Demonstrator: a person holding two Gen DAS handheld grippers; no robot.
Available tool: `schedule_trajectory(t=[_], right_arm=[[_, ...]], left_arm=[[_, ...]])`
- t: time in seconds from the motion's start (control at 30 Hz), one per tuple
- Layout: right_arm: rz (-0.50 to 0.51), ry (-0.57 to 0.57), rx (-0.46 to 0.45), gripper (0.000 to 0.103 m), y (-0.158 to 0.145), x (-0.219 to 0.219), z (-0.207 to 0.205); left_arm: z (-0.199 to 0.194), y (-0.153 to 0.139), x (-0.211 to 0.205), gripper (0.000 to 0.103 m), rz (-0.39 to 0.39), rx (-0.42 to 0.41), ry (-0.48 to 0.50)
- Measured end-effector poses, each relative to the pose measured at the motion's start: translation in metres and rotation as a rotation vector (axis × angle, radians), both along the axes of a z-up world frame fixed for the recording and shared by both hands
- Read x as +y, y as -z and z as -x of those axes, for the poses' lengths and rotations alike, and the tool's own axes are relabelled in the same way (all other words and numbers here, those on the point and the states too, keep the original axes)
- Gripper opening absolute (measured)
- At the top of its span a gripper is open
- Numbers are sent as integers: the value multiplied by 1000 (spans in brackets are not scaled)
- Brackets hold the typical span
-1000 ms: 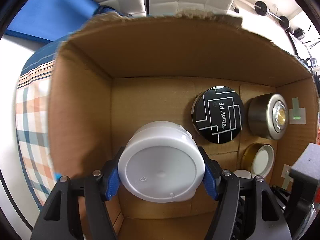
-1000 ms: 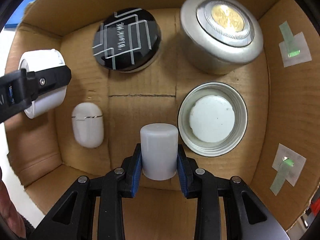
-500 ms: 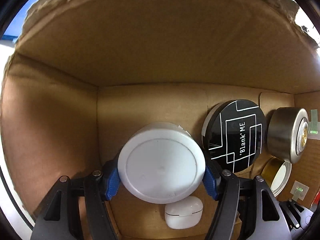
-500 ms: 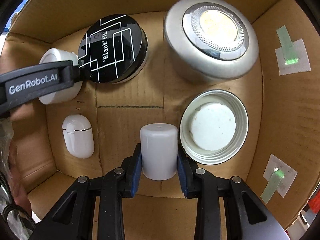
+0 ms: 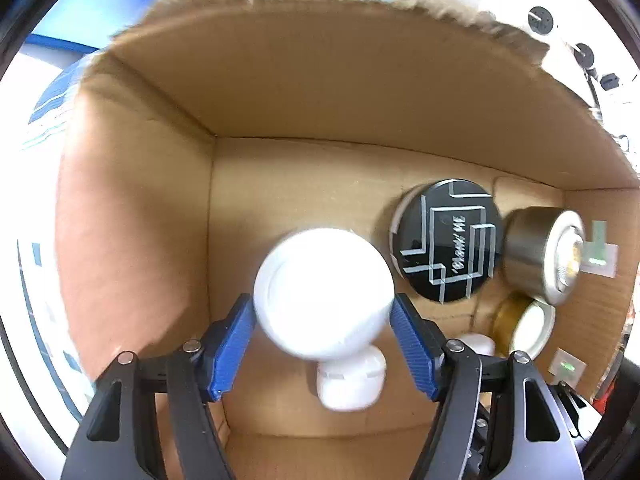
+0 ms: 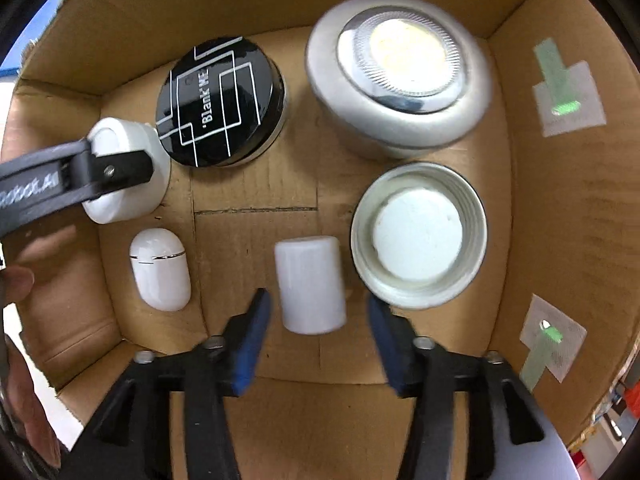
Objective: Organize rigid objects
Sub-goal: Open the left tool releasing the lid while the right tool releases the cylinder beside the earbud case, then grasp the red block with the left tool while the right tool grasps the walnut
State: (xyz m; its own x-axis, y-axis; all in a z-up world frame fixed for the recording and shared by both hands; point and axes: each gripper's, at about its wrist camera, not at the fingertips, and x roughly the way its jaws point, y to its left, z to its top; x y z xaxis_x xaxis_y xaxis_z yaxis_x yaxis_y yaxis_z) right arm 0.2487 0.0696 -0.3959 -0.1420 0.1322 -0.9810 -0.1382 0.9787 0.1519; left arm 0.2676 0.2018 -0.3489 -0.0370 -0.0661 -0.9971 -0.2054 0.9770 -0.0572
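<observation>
A cardboard box (image 6: 552,208) holds the objects. My left gripper (image 5: 322,338) has its blue pads spread beside a white round jar (image 5: 324,300) that sits on the box floor; the jar also shows in the right wrist view (image 6: 120,200), with a left finger across it. My right gripper (image 6: 316,340) is open, its pads apart from the small white cylinder (image 6: 310,284) that lies on the floor between them. A white earbud case (image 6: 160,270) lies to the left of the cylinder.
A black round tin (image 6: 220,100) marked 'Blank ME, a silver round light (image 6: 400,76) and an open metal lid (image 6: 418,236) with a white liner lie on the box floor. The box walls stand close on all sides. Green tape tabs (image 6: 560,92) stick to the right wall.
My right gripper has opened and let go of the small white cylinder. My left gripper has opened around the white jar and drawn back a little.
</observation>
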Motion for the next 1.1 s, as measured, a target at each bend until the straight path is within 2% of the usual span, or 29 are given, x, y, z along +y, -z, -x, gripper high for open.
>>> schedule_trajectory(t=[0.2, 0.37, 0.4, 0.5, 0.57, 0.67, 0.77, 1.1], right_arm=[[-8, -13, -52, 74, -31, -12, 7], [-12, -6, -112, 90, -64, -29, 24], [-8, -5, -127, 95, -70, -32, 26], [1, -12, -169, 102, -88, -40, 34], [17, -8, -185, 103, -99, -43, 38], [-3, -5, -201, 103, -117, -46, 45], [-12, -20, -227, 103, -130, -45, 59], [-39, -69, -348, 103, -182, -55, 93]], left_arm=[[23, -43, -8, 91, 7, -71, 17], [56, -82, -10, 94, -6, -156, 8], [60, -89, -4, 103, -5, -170, 6], [64, -99, 5, 103, 13, -197, -6], [73, -104, -1, 103, 19, -200, -7], [93, -120, -5, 103, -14, -247, 5], [100, -131, -13, 103, -8, -278, 1], [139, -182, -28, 103, -55, -385, 10]])
